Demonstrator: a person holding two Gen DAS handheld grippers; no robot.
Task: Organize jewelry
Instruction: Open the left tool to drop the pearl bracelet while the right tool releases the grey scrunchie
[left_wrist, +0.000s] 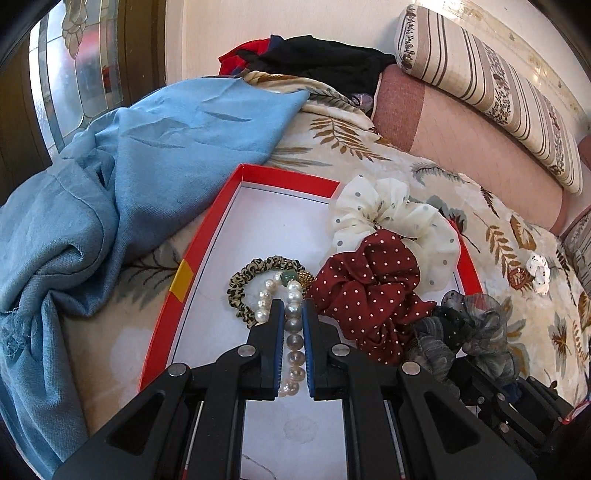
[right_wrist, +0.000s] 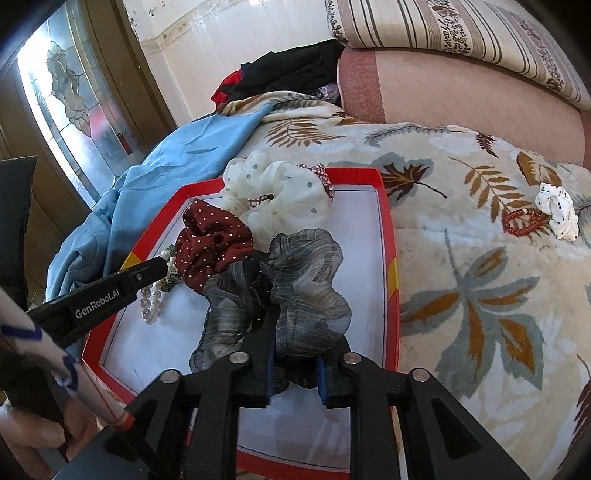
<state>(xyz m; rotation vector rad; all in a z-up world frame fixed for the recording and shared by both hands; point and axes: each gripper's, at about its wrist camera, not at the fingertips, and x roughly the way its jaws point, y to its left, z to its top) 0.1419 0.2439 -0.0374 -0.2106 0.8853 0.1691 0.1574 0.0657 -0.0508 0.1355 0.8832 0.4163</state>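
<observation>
A red-rimmed white tray lies on the bed. My left gripper is shut on a pearl bracelet over the tray, next to a leopard-print hair tie. A dark red dotted scrunchie and a cream dotted scrunchie lie in the tray. My right gripper is shut on a grey sheer scrunchie above the tray. The left gripper and the pearls show in the right wrist view too. A red bead bracelet and a white dotted scrunchie lie on the blanket to the right.
A blue cloth is heaped left of the tray. Black and red clothes lie at the back. A pink bolster and a striped pillow line the far side. The leaf-print blanket covers the bed.
</observation>
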